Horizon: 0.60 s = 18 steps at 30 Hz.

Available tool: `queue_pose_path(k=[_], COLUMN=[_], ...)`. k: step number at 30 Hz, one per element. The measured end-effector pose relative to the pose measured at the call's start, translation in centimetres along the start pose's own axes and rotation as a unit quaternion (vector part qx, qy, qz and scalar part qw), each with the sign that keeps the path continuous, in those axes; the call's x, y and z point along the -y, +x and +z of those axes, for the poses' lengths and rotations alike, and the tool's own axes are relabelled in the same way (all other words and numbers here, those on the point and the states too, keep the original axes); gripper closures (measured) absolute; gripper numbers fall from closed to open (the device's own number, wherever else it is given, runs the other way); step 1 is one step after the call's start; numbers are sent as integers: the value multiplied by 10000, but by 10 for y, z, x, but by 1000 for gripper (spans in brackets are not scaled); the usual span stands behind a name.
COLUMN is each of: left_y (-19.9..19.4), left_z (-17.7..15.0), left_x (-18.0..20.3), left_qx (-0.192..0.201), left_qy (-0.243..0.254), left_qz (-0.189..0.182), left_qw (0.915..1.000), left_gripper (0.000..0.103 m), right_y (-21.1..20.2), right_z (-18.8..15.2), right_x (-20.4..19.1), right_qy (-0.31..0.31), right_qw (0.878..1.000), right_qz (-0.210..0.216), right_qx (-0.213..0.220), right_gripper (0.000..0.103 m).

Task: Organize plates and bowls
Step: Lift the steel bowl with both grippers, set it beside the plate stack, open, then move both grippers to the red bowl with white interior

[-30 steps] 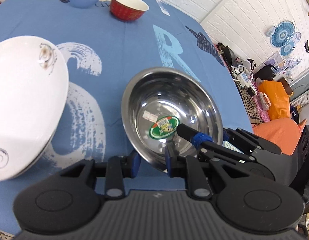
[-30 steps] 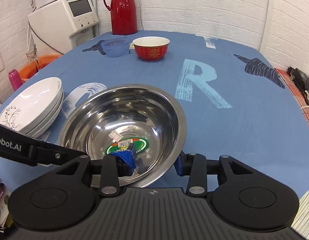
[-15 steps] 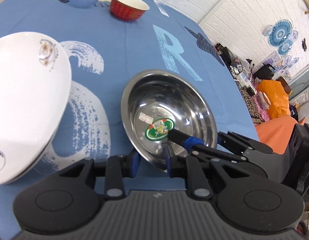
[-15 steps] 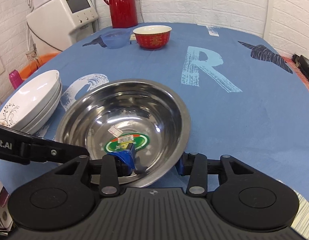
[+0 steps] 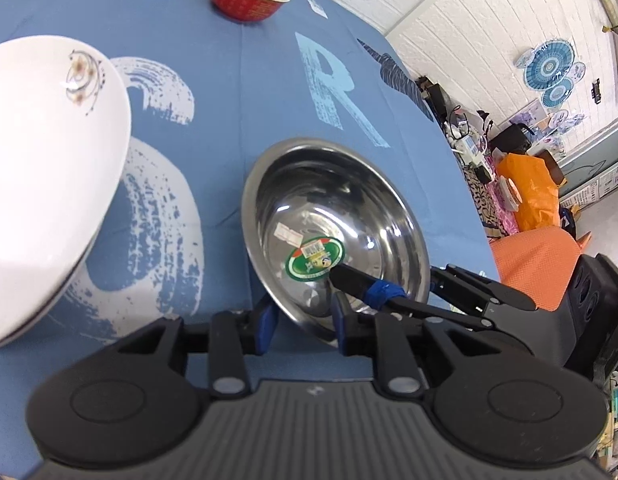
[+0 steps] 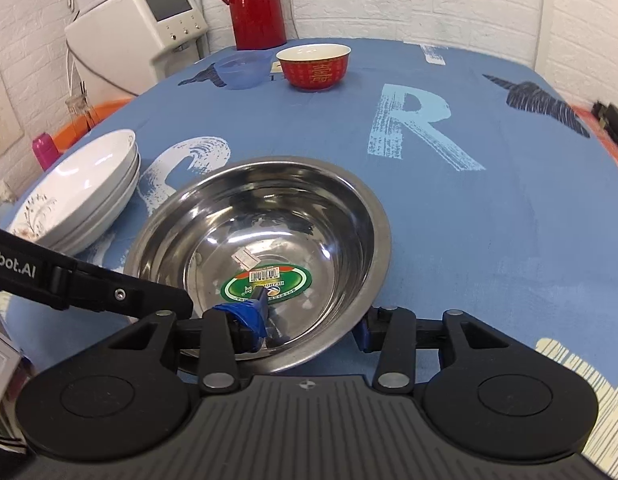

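Now | both grippers [image 5: 302, 326] [image 6: 313, 330] straddling steel bowl [image 6: 269, 248] rim, neither visibly pinching | tighten evenly, lift level toward white plates [image 6: 85, 188]

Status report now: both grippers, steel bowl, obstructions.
Left gripper and right gripper both straddle the steel bowl rim, jaws open. White plate stack close beside.

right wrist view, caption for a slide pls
Both claws straddle the near rim of a steel bowl on a blue tablecloth, stacked white plates beside it.
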<state>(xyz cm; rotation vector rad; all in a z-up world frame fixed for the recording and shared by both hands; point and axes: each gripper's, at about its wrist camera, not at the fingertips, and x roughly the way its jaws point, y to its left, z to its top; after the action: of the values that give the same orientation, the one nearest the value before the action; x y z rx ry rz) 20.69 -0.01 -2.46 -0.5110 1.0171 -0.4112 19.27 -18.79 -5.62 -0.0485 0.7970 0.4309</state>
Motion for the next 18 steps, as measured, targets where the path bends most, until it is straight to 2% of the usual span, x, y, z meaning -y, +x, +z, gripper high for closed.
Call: queue_pose_path(k=[1,2,3,6,11,12,15,18], left_y=[-4,-11,-17,-41,-67,-74,-86,-92], left_z=[1,2,3,3,8,12,25,43], left_x=[0,0,0,4,5,6,6,0], left_qx=[33,92,163,387,609,703,956,1051], left_qy=[-38,-37,3,254,393,493,645,688], left_qz=[-32,-53,-62,-31,-102,-116,119,309], left_qw=[10000,9999,9998,9989,9973,9962,9933,9916], left_gripper=[70,46,36,36,35,32,30,30], right_y=[-2,-5,-8,-15,-25,-29,-37,-39], right_z=[1,1,1,0,3,5,12,23], right_x=[2,3,4,9,20,21,22,26], right_qy=[83,135,138,220,572,569,502,534], right_qw=[10000,9999,9999,9996,9978,9976,9974,9970], right_qz=[42,82,82,38,94,52,-50,-57], right_qx=[12,33,57,145,316,398,508,559], right_gripper=[75,75,75,75,75,75,75,74])
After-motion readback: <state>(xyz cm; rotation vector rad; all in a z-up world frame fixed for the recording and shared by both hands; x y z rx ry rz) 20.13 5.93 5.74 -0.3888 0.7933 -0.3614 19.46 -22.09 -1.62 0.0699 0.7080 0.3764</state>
